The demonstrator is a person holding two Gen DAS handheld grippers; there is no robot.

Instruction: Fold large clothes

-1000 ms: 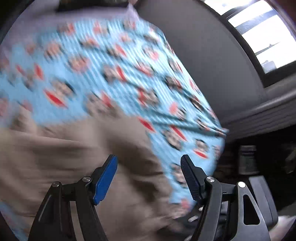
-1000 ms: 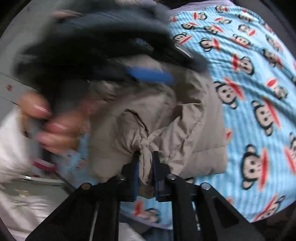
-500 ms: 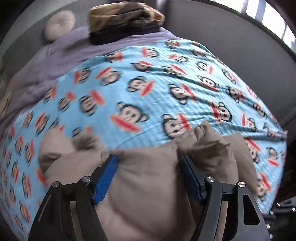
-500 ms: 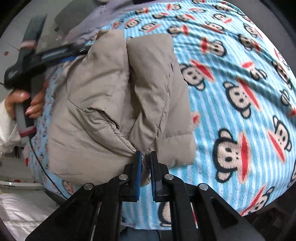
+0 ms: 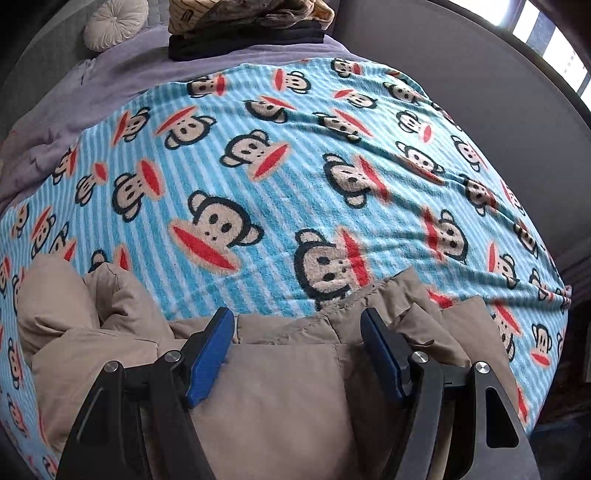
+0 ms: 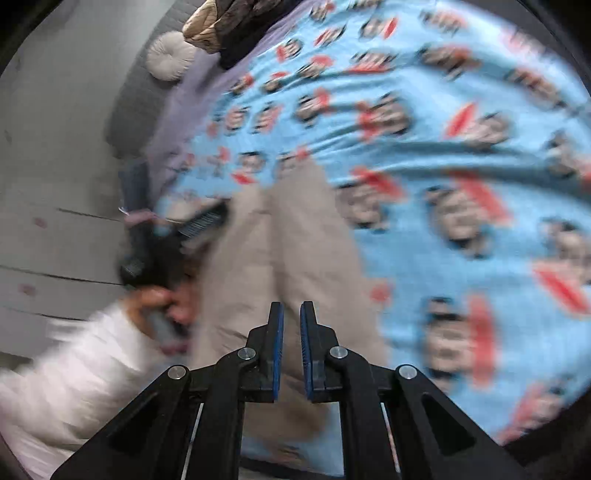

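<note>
Across the bed's near edge, on the monkey blanket (image 5: 280, 177), sits the bundled tan puffer jacket (image 5: 273, 398). Left hand-held gripper (image 5: 297, 343) is spread wide over it, probably to press it flat; right hand-held gripper (image 6: 291, 343) is nearly pressed together, apparently gripping nothing.

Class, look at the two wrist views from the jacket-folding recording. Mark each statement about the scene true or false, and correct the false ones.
1. The beige padded jacket lies on a blue striped blanket printed with monkey faces. True.
2. The left gripper is clamped shut on the jacket. False: its jaws stand wide open, with the jacket's fabric beneath and between them.
3. A round pale cushion sits near the far end of the bed. True.
4. The blanket covers the whole bed. False: a lilac sheet shows beyond its far edge.
5. The right gripper is wide open. False: its jaws are nearly closed, a narrow gap between them, over the jacket.
</note>
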